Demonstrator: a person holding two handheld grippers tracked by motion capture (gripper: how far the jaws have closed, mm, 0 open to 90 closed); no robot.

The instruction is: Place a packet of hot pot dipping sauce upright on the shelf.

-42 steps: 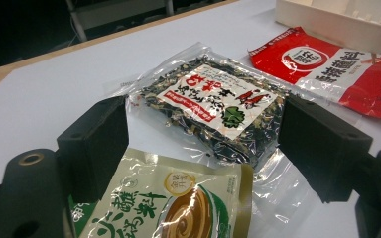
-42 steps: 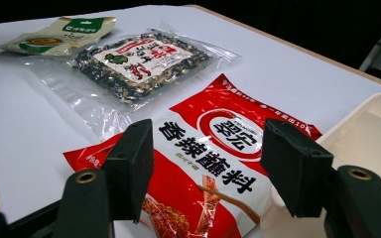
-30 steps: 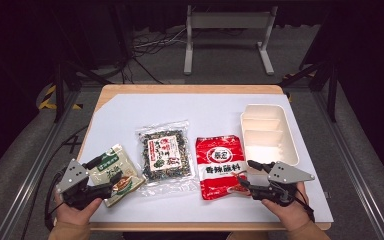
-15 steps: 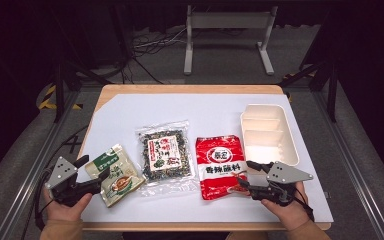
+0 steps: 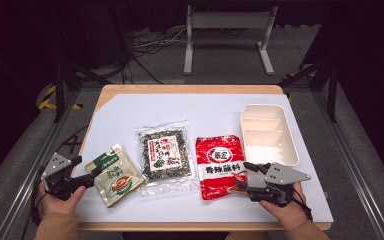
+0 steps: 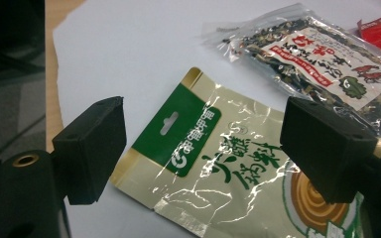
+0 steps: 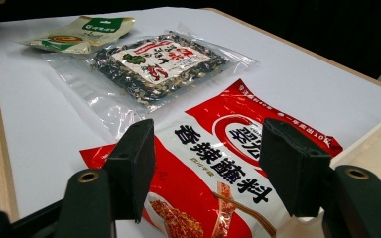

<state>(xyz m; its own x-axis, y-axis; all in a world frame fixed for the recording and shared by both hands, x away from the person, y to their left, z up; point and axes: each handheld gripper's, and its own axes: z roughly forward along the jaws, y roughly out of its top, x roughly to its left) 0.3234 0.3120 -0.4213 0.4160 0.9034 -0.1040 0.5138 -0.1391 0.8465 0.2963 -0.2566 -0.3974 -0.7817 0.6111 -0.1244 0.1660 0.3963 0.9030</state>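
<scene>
Three packets lie in a row on the white table sheet (image 5: 130, 115). A green-and-gold packet (image 5: 116, 175) is at the left, a clear packet of dark dried mix (image 5: 165, 155) in the middle, and a red packet (image 5: 221, 167) at the right. My left gripper (image 5: 91, 175) is open at the green packet's left edge. In the left gripper view its jaws (image 6: 203, 144) stand wide, with the packet (image 6: 213, 163) lying flat on the sheet below the gap. My right gripper (image 5: 244, 176) is open at the red packet's right edge. Its jaws (image 7: 211, 163) hover over the red packet (image 7: 218, 148).
A white compartment tray (image 5: 267, 132) stands at the right, just behind my right gripper, and its rim (image 7: 377, 139) is close beside the right jaw. The wooden table edge (image 5: 180, 89) borders the sheet, with dark floor, cables and a metal stand beyond.
My left gripper has drawn back to the left, from over the green packet to its left edge. The packet stays on the sheet. The right gripper has not moved.
</scene>
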